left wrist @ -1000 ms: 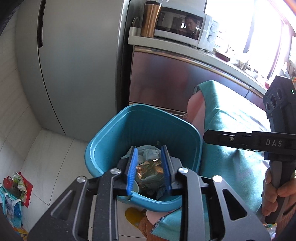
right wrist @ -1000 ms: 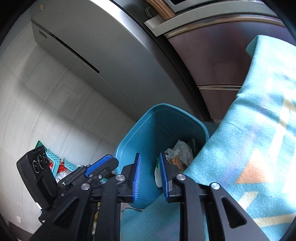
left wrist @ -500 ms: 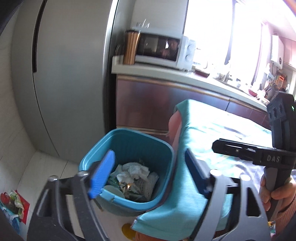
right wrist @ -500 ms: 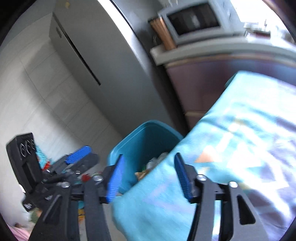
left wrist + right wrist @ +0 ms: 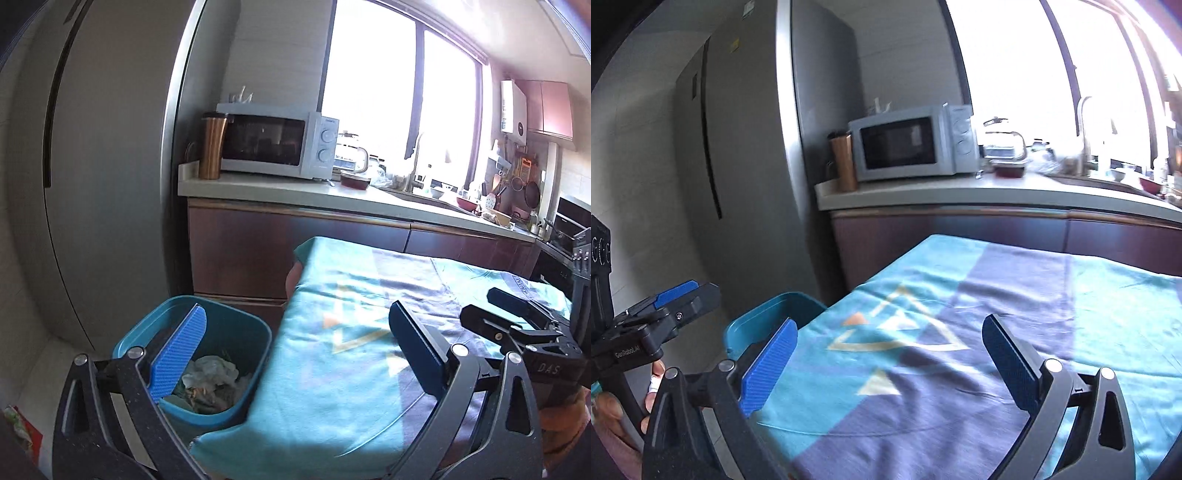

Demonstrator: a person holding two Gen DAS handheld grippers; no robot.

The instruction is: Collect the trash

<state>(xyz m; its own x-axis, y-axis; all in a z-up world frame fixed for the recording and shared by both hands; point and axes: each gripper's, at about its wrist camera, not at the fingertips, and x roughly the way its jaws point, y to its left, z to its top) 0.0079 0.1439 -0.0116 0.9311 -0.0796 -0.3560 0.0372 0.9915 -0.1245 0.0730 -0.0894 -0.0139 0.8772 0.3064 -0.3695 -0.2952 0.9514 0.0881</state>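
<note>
microwave (image 5: 275, 143) | copper tumbler (image 5: 212, 147) | fridge (image 5: 99, 166) | patterned tablecloth (image 5: 1015, 332)

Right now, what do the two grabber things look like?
The left gripper and right gripper both have dark grey frames with silver bolts and ribbed blue pads on their fingers. Seen from the side, one body reads "DAS" and the other "GenRobot.AI". No cables or sleeves show.
</note>
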